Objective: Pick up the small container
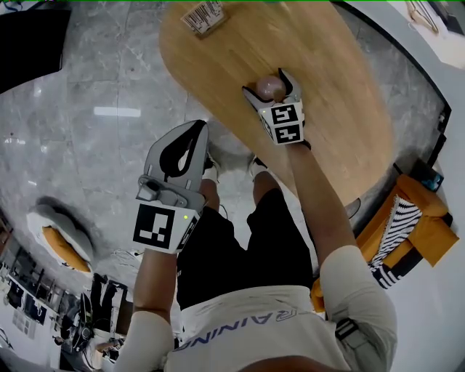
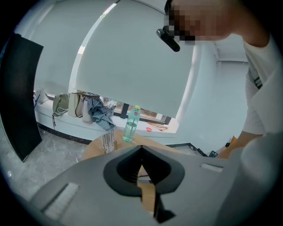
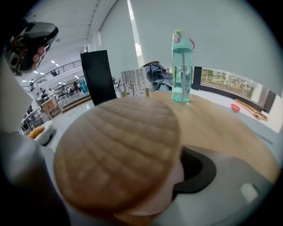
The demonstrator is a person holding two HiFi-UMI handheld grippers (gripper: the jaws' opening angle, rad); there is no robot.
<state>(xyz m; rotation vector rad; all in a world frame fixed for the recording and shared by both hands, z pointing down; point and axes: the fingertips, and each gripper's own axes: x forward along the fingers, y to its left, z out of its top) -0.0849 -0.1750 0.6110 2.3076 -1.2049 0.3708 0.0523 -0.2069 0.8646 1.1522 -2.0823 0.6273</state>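
**A:** Start with the head view. Where is the small container (image 1: 269, 89)?

**B:** It stands on the oval wooden table (image 1: 334, 94), well apart from the barcoded box (image 1: 203, 16) at the far end. The right gripper (image 1: 267, 83) is over it, one jaw on each side, so the container sits between them.

**A:** And the other hand?

**B:** The left gripper (image 1: 197, 128) hangs off the table, over the grey marble floor (image 1: 87, 80). Its jaws curve in and meet at the tips.

**A:** Does the left gripper view agree?

**B:** Yes. The two jaws are together at the tips with nothing held. Only a sliver of tabletop shows through the gap below them. Beyond stand the box and a pale green bottle (image 2: 131, 123), both upright at the far side of the table, with bags and cloth (image 2: 88, 108) piled on a ledge behind.

**A:** Now the right gripper view.

**B:** The container fills most of it: a ridged wooden lid on a pink body, right up close between the jaws. The right-hand jaw and its dark recess show just beside the body. The other jaw is hidden behind the lid (so I can't tell whether the pads press on it yet). The jaws stand wide apart around it, and it rests on the table. The bottle and box are far across the wood, with a black panel (image 3: 98, 75) behind them.
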